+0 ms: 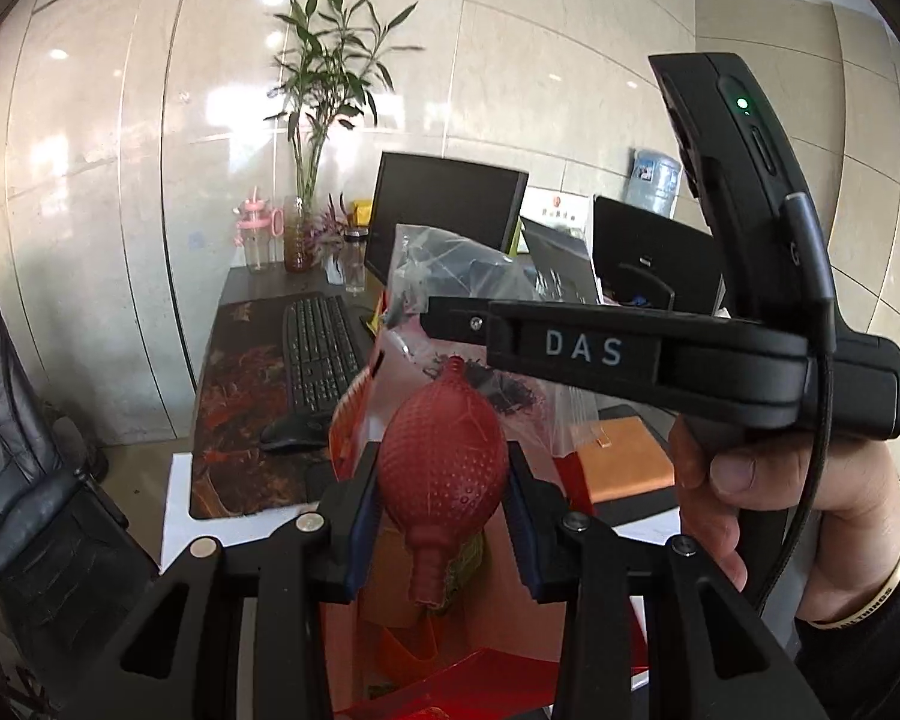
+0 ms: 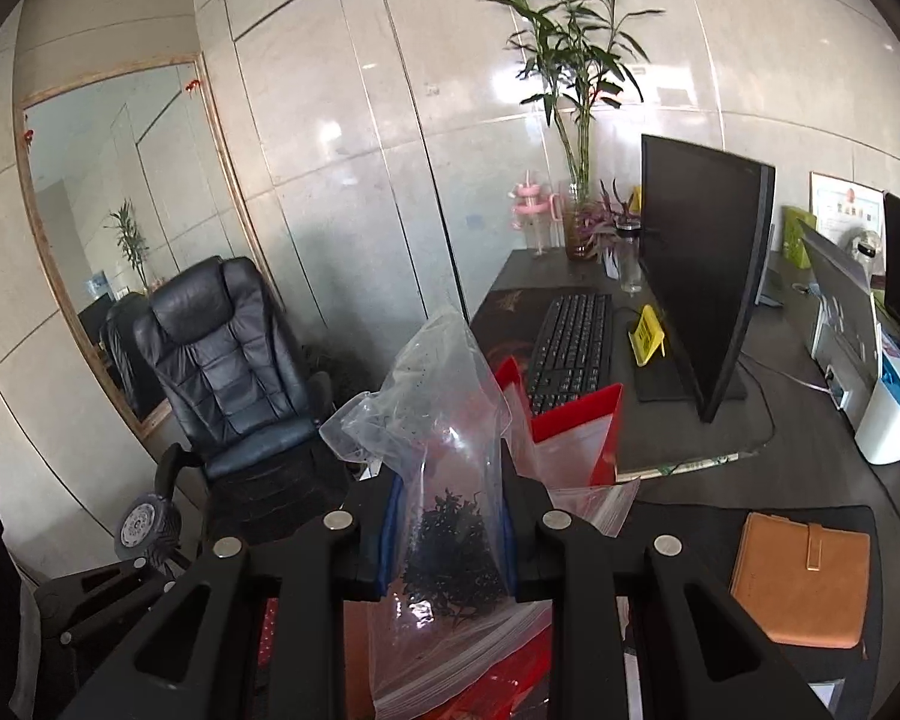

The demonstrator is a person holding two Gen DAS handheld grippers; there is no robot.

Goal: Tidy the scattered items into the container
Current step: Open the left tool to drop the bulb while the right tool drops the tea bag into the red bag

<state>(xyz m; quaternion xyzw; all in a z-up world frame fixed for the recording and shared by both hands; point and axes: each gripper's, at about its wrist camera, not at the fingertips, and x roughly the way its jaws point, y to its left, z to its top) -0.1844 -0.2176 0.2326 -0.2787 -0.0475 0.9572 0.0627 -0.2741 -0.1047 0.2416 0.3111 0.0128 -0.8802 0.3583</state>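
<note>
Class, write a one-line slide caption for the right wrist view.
Right gripper shut on a clear plastic bag of dark dried leaves, above a red container at an office desk.

The right gripper (image 2: 447, 531) pinches a clear plastic bag (image 2: 444, 480) of dark dried leaves above a red container (image 2: 576, 426) — a tan wallet (image 2: 801, 579) lies right on the bench (image 2: 690, 438), keyboard (image 2: 570, 348) farther off.
</note>
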